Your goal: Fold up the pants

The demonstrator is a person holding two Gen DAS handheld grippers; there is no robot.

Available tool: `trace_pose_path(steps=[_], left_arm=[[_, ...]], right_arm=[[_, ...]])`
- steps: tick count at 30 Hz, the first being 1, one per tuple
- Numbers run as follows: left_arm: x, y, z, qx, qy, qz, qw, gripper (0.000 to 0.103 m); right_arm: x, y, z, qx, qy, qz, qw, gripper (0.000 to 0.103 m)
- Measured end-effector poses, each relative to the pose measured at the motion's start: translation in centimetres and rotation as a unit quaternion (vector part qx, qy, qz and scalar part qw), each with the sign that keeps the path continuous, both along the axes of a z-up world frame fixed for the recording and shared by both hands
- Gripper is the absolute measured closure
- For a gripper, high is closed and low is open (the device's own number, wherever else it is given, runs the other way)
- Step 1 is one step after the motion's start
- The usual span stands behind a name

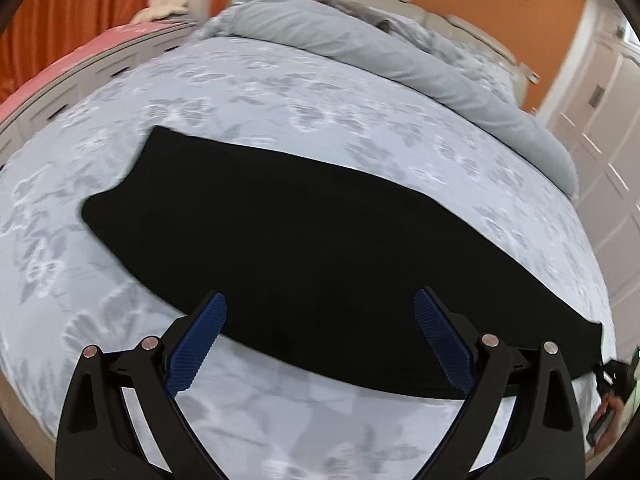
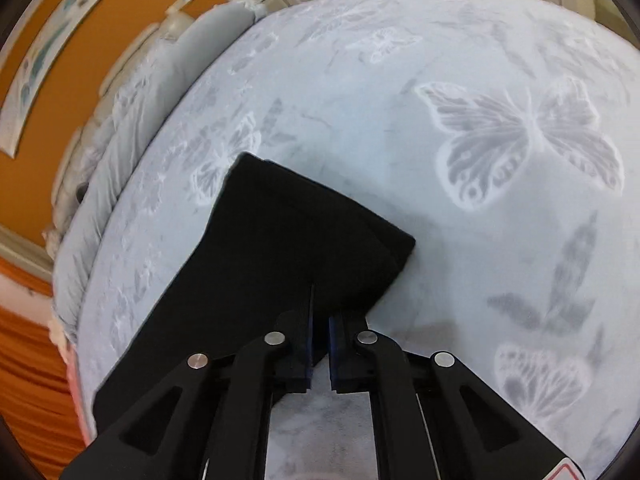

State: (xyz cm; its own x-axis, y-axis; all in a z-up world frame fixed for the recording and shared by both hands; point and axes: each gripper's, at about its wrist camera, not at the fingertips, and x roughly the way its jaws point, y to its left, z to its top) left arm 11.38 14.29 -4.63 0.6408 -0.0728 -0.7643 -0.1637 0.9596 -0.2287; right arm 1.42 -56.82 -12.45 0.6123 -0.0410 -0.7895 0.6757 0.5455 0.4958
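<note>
Black pants (image 1: 304, 236) lie flat and lengthwise on the bed, legs folded one on the other, waist end at the left. My left gripper (image 1: 320, 312) is open and empty, hovering over the near edge of the pants around their middle. In the right wrist view the leg end of the pants (image 2: 288, 248) lies on the bedspread. My right gripper (image 2: 320, 320) is shut on the near edge of that leg end. The right gripper also shows at the far right of the left wrist view (image 1: 612, 376).
The bed has a pale grey butterfly-print bedspread (image 2: 500, 140). A rolled grey duvet (image 1: 400, 52) lies along the headboard side. White cupboards (image 1: 608, 128) stand to the right, a pink-topped drawer unit (image 1: 60, 76) to the left.
</note>
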Motion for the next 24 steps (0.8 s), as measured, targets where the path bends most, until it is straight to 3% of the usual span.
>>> trace_pose_path(steps=[3, 5, 9, 11, 14, 15, 16, 18, 21, 24], left_arm=[[-0.3, 3.2, 0.0, -0.007, 0.009, 0.031, 0.9994, 0.010], [-0.4, 5.6, 0.1, -0.006, 0.013, 0.063, 0.9979, 0.010], [0.1, 11.5, -0.2, -0.018, 0.035, 0.138, 0.9897, 0.010], [1.2, 13.5, -0.9, -0.023, 0.055, 0.142, 0.9880, 0.010], [2.9, 15.0, -2.3, 0.011, 0.077, 0.135, 0.9878, 0.014], [3.4, 15.4, -2.9, 0.022, 0.087, 0.136, 0.9867, 0.027], [4.1, 15.9, -4.0, 0.025, 0.105, 0.129, 0.9857, 0.053], [5.0, 16.6, -6.0, 0.023, 0.142, 0.131, 0.9810, 0.065], [5.4, 17.5, -6.9, 0.019, 0.148, 0.153, 0.9770, 0.060], [4.1, 16.2, -3.5, 0.048, 0.103, 0.173, 0.9782, 0.061]], right_arm=[[-0.5, 1.3, 2.8, -0.052, 0.030, -0.036, 0.998, 0.063], [-1.3, 2.9, 5.0, -0.096, 0.022, -0.050, 0.994, 0.063], [-1.2, 7.8, 9.1, -0.152, -0.022, -0.002, 0.988, 0.059], [-0.5, 10.4, 10.0, -0.160, -0.042, 0.029, 0.986, 0.053], [0.5, 13.6, 10.6, -0.174, -0.051, 0.077, 0.980, 0.053], [1.1, 15.0, 10.8, -0.189, -0.047, 0.095, 0.976, 0.053], [1.6, 15.7, 10.9, -0.200, -0.043, 0.104, 0.973, 0.053], [2.8, 17.2, 10.9, -0.218, -0.036, 0.119, 0.968, 0.053], [3.6, 17.9, 10.5, -0.206, -0.037, 0.128, 0.969, 0.053], [3.0, 16.4, 10.6, -0.197, -0.037, 0.103, 0.974, 0.051]])
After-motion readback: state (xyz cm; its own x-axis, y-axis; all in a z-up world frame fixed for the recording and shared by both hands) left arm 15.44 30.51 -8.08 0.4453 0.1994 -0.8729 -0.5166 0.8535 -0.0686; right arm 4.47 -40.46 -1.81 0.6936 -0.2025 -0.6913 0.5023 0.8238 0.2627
